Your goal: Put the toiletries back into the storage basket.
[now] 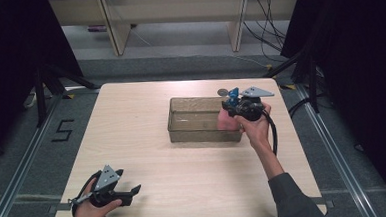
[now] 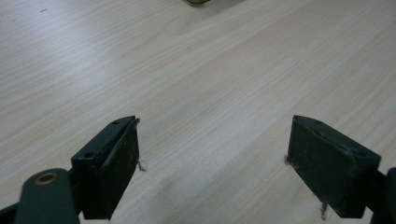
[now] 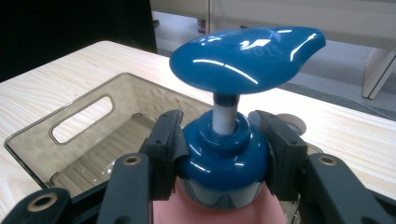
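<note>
The right gripper [image 3: 223,154] jaws pinch the blue collar of a pink pump bottle [image 1: 226,119] at the clear bin's [image 1: 182,134] right end; a bump on the rim could tip it; the left gripper [image 2: 212,158], jaws spread, idles over the surface [image 1: 148,156]

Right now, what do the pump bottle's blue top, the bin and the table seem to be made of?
Pump top: glossy blue plastic, by its sharp light reflections. Bin: smoky see-through plastic, likely rigid; the table's grain shows through its walls, and a handle slot is cut in one end. Table: pale wood-look surface, matte, probably laminate; straight printed-looking grain.
</note>
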Tool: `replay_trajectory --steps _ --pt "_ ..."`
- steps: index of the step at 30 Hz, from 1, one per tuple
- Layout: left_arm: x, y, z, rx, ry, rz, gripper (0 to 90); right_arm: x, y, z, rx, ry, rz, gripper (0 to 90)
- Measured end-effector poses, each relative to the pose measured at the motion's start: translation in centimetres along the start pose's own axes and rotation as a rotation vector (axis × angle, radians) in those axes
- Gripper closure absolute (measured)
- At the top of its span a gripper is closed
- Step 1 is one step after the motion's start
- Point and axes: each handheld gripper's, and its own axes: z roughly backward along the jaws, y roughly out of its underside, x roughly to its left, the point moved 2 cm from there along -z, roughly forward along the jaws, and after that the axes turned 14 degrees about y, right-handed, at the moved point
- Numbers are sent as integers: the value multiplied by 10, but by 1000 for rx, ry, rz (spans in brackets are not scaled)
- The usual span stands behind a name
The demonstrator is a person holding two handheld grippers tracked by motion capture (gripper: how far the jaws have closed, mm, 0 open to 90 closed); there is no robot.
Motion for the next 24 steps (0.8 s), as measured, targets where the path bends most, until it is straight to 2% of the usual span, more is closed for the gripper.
replay_trajectory --steps 2,3,4,5,10,11,12,13,15,16,17,18,19,23,24 --pt "0 -1 0 1 3 -2 164 0 1 0 -4 -2 -11 534" --pt "4 -2 2 26 -9 -48 164 0 1 0 -3 1 -12 534" --pt "2 -1 0 10 -4 -22 164 -2 2 0 -8 3 12 534" --pt "1 0 2 32 4 -21 165 0 3 1 5 4 -8 534" --pt "1 0 1 12 -1 -19 164 0 5 0 2 -2 6 534" --pt "1 0 2 25 -1 -21 164 0 6 -1 6 -4 8 534" --pt "1 0 1 19 -2 -15 164 1 7 -1 3 9 -15 534" --pt "3 -1 2 28 -2 -28 165 1 7 0 15 2 -9 534" --pt "1 -1 1 20 1 -19 165 -1 8 -2 12 -12 10 534" --pt "1 -1 1 17 2 -14 165 -1 9 -1 16 -4 0 534" --pt "1 -1 1 14 3 -13 165 -2 9 -1 11 0 17 534" --pt "1 -1 2 17 2 -14 164 0 10 0 20 -3 -10 534" --pt "2 -1 1 21 2 -22 165 0 10 -1 17 -7 -9 534" --pt "1 -1 2 23 5 -20 164 -4 11 -1 1 12 35 534" --pt "2 -1 1 23 2 -21 164 -3 11 -1 -1 6 30 534"
